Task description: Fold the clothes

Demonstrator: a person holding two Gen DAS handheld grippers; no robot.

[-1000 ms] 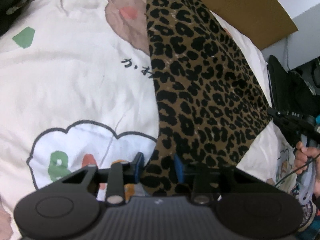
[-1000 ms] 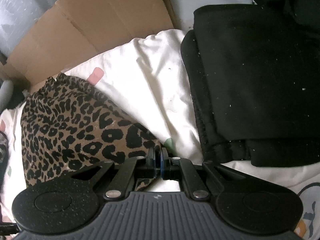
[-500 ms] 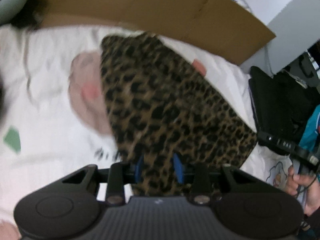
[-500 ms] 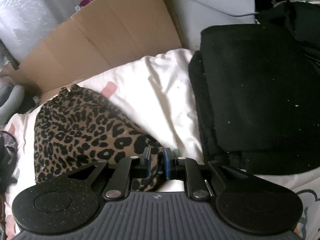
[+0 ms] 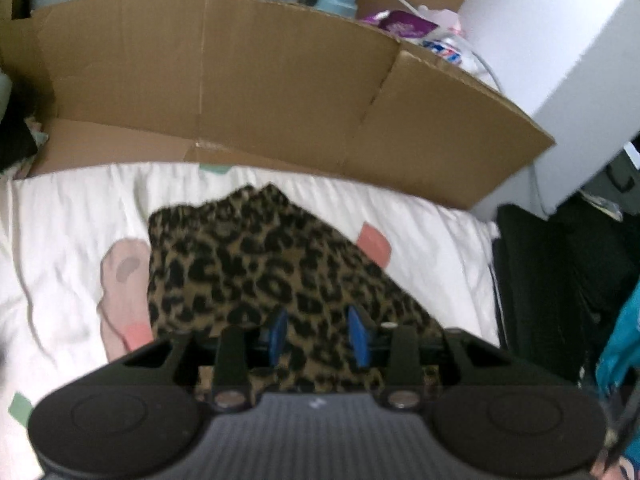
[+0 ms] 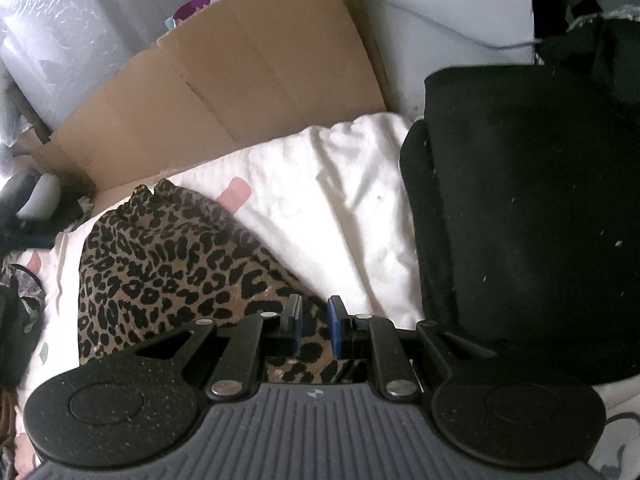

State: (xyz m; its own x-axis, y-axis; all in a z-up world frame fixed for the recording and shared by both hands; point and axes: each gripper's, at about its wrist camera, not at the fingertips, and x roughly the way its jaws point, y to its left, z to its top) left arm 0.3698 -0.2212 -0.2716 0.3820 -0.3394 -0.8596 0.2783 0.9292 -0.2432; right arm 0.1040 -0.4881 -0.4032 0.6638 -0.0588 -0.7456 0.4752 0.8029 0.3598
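White printed bedsheet point(image 5: 432, 240) meets a cardboard box point(image 5: 248, 92); both tools point(image 5: 316, 338) point(image 6: 314, 326) spread over leopard cloth point(image 5: 248, 264).

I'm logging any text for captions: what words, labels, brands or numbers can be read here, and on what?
None can be read.
White packet behind the cardboard: red and blue print, too blurred to read.
Purple packet: pale pattern, no legible letters.
Left hand-held gripper body: small pale mark, too small.
Right hand-held gripper body: small round emblem, no letters.
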